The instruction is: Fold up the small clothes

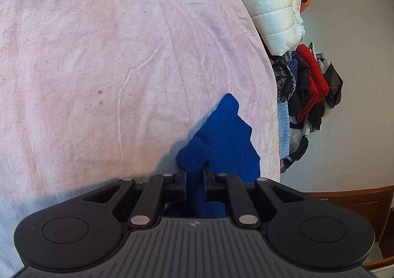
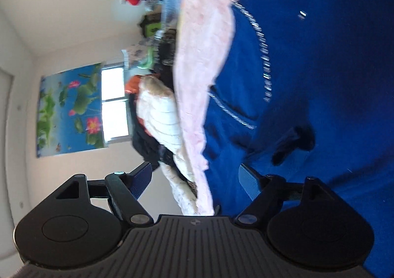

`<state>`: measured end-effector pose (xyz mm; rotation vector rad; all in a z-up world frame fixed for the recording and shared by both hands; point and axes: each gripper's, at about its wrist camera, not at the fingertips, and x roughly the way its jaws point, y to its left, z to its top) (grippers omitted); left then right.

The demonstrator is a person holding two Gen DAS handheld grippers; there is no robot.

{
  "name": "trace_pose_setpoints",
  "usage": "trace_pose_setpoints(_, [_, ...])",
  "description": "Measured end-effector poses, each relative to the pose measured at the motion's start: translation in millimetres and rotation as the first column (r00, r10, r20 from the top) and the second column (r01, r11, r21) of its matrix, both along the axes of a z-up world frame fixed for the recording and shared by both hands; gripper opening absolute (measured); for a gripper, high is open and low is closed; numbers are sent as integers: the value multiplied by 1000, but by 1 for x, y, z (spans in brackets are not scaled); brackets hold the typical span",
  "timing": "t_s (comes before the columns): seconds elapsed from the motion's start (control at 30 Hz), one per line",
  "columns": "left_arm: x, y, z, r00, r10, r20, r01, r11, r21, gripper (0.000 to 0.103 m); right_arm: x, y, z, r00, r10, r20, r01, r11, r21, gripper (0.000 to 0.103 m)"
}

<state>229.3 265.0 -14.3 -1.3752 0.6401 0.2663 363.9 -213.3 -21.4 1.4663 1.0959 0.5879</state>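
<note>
Both grippers differ: left gripper [image 1: 194,174] jaws clamp blue garment [image 1: 221,135] between them; right gripper [image 2: 194,179] jaws gape beside it.

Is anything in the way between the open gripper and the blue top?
Nothing visible is. The right gripper hangs open right beside the blue garment, which lies on the pink sheet. The left gripper already pinches it.

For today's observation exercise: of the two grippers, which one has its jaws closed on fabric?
The left gripper: its jaws pinch a fold of the blue garment. The right gripper stands wide open, holding nothing.
</note>
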Motion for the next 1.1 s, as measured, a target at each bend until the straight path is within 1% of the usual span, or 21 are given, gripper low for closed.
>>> trace_pose_setpoints(0.07, [1,-2,0,1000,-7,3,7,1000,3,11,-4,2,-9,999,23,-41,-24,999,-22,77])
trace_pose_setpoints(0.1, [2,-2,0,1000,-11,4,11,1000,3,11,-5,2,-14,998,21,-61,-23,999,-43,77])
trace_pose_setpoints(0.13, [2,-3,-1,1000,-13,3,13,1000,4,11,-6,1,-20,996,14,-84,-17,999,-44,77])
trace_pose_setpoints(0.17, [3,-3,-1,1000,-14,1,14,1000,4,11,-8,-1,-27,994,-2,-111,-1,1000,-25,76])
trace_pose_setpoints(0.27, [3,-4,-3,1000,-15,-3,15,1000,4,11,-10,-6,-41,985,-43,-170,50,998,40,77])
trace_pose_setpoints(0.33, [4,-4,-4,1000,-13,-5,13,1000,4,11,-9,-5,-46,979,-55,-198,68,996,58,74])
trace_pose_setpoints(0.37, [4,-5,-3,1000,-12,-5,12,1000,5,11,-8,-3,-47,978,-52,-202,63,997,50,68])
trace_pose_setpoints(0.4, [4,-5,-3,1000,-12,-6,13,1000,6,11,-7,-3,-47,977,-43,-208,50,998,29,57])
trace_pose_setpoints(0.43, [4,-5,-3,1000,-13,-6,13,1000,7,11,-6,-1,-47,976,-37,-214,38,999,-2,50])
trace_pose_setpoints(0.5, [4,-5,-3,1000,-16,-6,16,1000,10,11,-6,-1,-50,973,-21,-231,5,997,-72,13])
trace_pose_setpoints(0.53, [4,-5,-3,1000,-18,-5,18,1000,13,11,-8,-1,-55,967,-20,-253,0,997,-82,9])
trace_pose_setpoints(0.6, [4,-5,-3,1000,-19,-5,19,1000,18,11,-11,-5,-66,959,-22,-282,14,999,-32,8])
trace_pose_setpoints(0.63, [4,-5,-3,1000,-19,-5,19,1000,19,11,-11,-6,-67,955,-25,-295,19,1000,-23,8])
trace_pose_setpoints(0.77, [3,-5,-3,1000,-17,-6,17,1000,17,11,-10,-2,-64,948,-28,-316,24,1000,-16,12])
trace_pose_setpoints(0.87, [3,-6,-2,1000,-16,-7,16,1000,17,11,-7,2,-63,945,-23,-325,17,1000,-22,12])
trace_pose_setpoints(1.0, [3,-6,-3,1000,-17,-7,18,1000,20,11,-1,4,-61,949,-9,-314,-5,999,-45,12])
trace_pose_setpoints(1.03, [4,-6,-3,1000,-18,-8,18,1000,19,11,0,5,-58,953,-11,-301,-8,998,-62,10])
trace_pose_setpoints(1.07, [4,-6,-3,1000,-18,-8,18,1000,19,11,2,6,-51,964,-17,-264,-12,994,-110,10])
trace_pose_setpoints(1.1, [4,-6,-3,1000,-19,-9,19,1000,21,11,4,8,-43,976,-17,-215,-17,988,-155,6])
